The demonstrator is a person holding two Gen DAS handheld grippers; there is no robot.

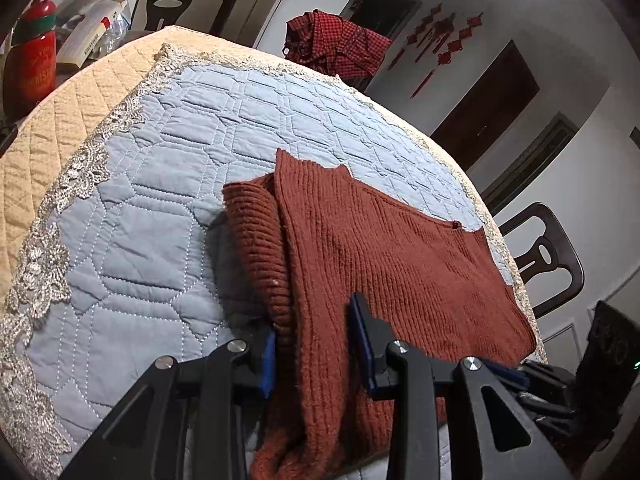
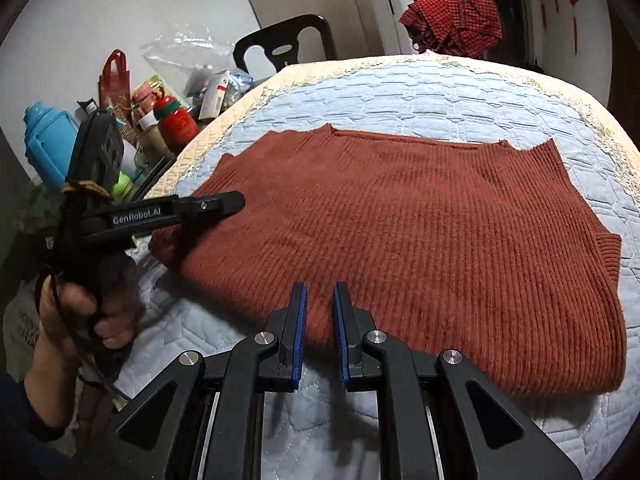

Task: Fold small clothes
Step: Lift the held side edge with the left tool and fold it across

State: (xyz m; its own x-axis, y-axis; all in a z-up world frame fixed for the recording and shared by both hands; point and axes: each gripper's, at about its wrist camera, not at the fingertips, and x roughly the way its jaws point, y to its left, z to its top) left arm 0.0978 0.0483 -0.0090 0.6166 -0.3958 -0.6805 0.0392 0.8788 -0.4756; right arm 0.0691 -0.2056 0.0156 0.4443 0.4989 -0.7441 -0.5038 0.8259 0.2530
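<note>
Quilted pale-blue cloth (image 2: 420, 96) with a lace border and a beige quilted edge covers the round table, and a rust-brown ribbed sweater (image 2: 400, 232) lies spread across it. In the right wrist view the sweater sits straight ahead of the right gripper (image 2: 320, 300), whose blue-padded fingers stand close together with only a narrow gap and nothing between them, their tips just over the sweater's near hem. To that gripper's left, the left gripper (image 2: 224, 204) reaches over the sweater's left edge, held by a hand (image 2: 76, 312); white lettering on its side reads "GenRobot.AI".

In the left wrist view the left gripper (image 1: 316, 344) has a bunched fold of the sweater (image 1: 384, 264) between its blue pads, pinching the knit, with a sleeve lying folded just ahead and to its left.

Beyond the table, ahead of both grippers, a red checked garment (image 2: 456, 24) hangs over a chair back. Off to the left stands a clutter of bottles and packages, among them a red bottle (image 1: 34, 64) with gold writing too blurred to read.
</note>
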